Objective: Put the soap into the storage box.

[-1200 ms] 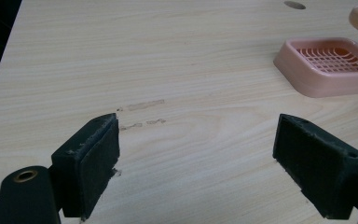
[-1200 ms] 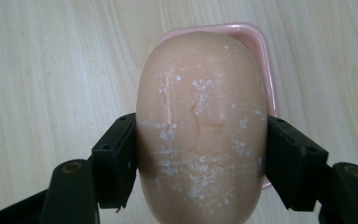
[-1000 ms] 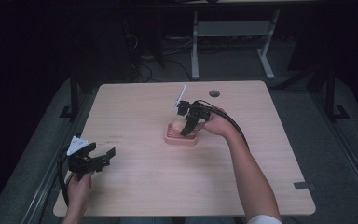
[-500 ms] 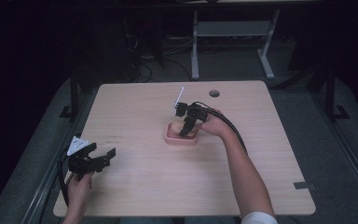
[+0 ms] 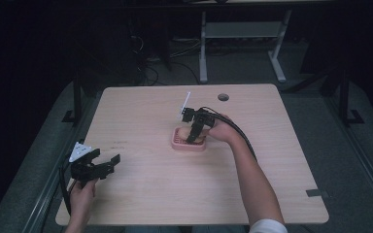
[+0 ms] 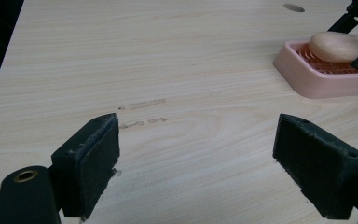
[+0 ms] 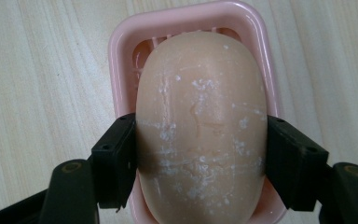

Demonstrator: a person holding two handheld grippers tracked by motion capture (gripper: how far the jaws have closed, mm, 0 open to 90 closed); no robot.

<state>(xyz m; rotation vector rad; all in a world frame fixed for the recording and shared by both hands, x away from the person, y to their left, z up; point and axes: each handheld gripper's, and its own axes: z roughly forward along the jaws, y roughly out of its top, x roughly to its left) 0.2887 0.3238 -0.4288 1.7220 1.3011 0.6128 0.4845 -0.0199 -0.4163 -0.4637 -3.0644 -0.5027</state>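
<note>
- Pale wooden desk [image 5: 141,194] carries everything.
- Pink ribbed plastic soap dish [image 7: 121,56] sits near the desk's middle.
- Peach oval soap bar [image 7: 200,116] lies over the dish, clamped between the right gripper [image 7: 200,165] jaws.
- Left gripper [image 6: 198,163] jaws gape, released, above bare desk.

A soap dish [image 5: 188,144] sits near the middle of the counter [image 5: 150,194], slightly toward the far side, and a bar of soap [image 7: 200,126] lies in it. The right gripper [image 5: 192,139] comes down over the dish from its right, one of its fingers [image 7: 116,158] on each side of the bar. The left gripper [image 5: 108,164] hangs over the near left corner, well apart from the dish, and a round hole [image 5: 223,97] lies in the counter at the far edge, right of the dish.
</note>
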